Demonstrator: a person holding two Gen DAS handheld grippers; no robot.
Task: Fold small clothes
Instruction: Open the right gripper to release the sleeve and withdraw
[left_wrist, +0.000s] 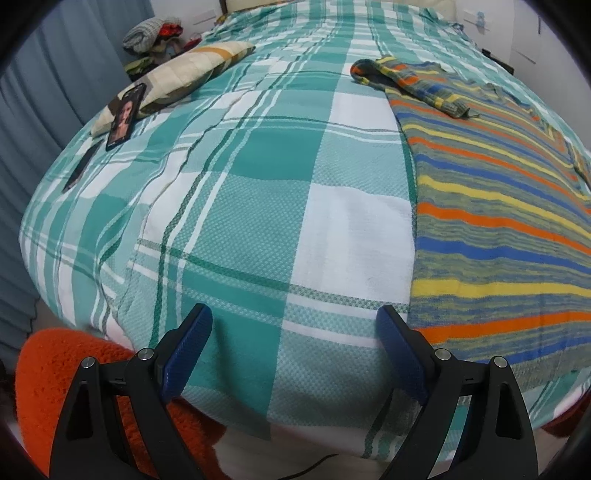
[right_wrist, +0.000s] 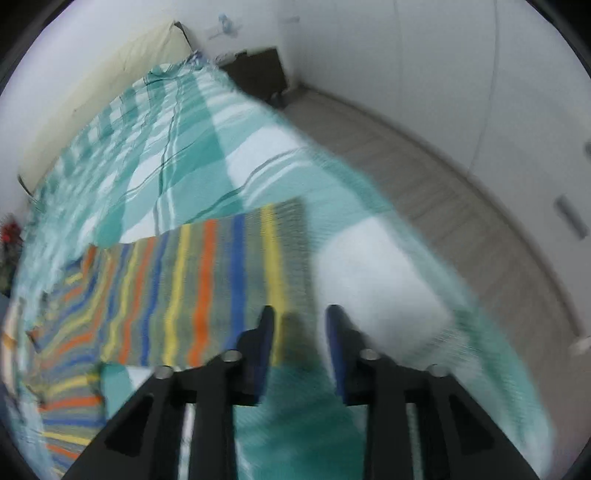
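A striped knit sweater (left_wrist: 498, 221) in orange, blue, yellow and grey lies flat on the green plaid bedspread (left_wrist: 258, 192), with one sleeve (left_wrist: 410, 83) folded across its top. My left gripper (left_wrist: 295, 325) is wide open and empty, just left of the sweater's near hem corner. In the blurred right wrist view the sweater (right_wrist: 177, 288) spreads to the left. My right gripper (right_wrist: 300, 317) is partly open and empty, at the sweater's hem edge near its corner.
A pillow (left_wrist: 177, 77) and a phone (left_wrist: 125, 116) lie at the bed's far left, with a dark flat object (left_wrist: 79, 170) near the edge. An orange rug (left_wrist: 70, 369) sits below the bed. Bare floor (right_wrist: 443, 206) and a dark nightstand (right_wrist: 258, 74) lie right of the bed.
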